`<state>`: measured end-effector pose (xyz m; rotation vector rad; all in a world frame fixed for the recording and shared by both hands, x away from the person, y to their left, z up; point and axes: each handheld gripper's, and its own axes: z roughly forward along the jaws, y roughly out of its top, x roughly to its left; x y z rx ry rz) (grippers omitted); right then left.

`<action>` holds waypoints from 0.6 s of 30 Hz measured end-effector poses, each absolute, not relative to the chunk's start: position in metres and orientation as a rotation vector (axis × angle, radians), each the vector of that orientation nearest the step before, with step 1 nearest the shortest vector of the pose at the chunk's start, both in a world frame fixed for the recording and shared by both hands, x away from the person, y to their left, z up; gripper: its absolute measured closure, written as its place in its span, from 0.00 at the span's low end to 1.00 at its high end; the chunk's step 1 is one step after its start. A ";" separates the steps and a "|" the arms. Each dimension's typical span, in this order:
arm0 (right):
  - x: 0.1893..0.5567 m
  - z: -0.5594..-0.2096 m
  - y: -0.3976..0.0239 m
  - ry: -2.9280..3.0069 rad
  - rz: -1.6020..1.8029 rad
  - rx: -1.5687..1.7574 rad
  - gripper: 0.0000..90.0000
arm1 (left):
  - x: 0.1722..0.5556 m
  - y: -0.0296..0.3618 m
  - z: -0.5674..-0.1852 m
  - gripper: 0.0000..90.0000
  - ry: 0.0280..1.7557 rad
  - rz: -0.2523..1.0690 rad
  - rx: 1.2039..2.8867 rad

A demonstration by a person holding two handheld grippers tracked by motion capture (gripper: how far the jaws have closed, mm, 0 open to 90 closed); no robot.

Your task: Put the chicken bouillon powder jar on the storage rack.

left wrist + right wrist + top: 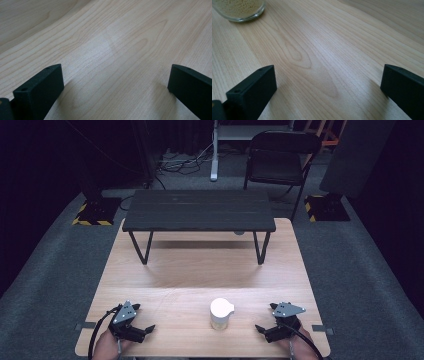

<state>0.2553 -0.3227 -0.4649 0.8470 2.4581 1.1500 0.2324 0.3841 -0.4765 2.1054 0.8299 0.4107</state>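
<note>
A glass jar (221,314) with a white lid stands on the wooden table (200,275) near its front edge, between the two hands. It holds pale yellow grains, and its base (239,10) shows at the top left of the right gripper view. My left gripper (146,329) rests low at the front left, open, with bare wood (112,75) between its jaws. At the front right my right gripper (261,330) is open too, its jaws wide apart over bare wood, the jar off to its left.
A low black bench-like shelf (199,211) on thin legs stands across the far half of the table. Beyond the table are a black folding chair (280,157), cables on grey carpet and a desk leg (215,155).
</note>
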 end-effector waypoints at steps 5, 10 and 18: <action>0.256 -0.459 -0.322 2.497 1.180 0.853 0.00 | 0.232 0.384 -0.477 0.00 0.832 0.411 2.104; 0.253 -0.462 -0.317 2.431 1.449 0.798 0.00 | 0.232 0.384 -0.477 0.00 0.830 0.411 2.105; 0.258 -0.462 -0.270 2.449 1.528 0.685 0.02 | 0.233 0.384 -0.477 0.00 0.826 0.410 2.106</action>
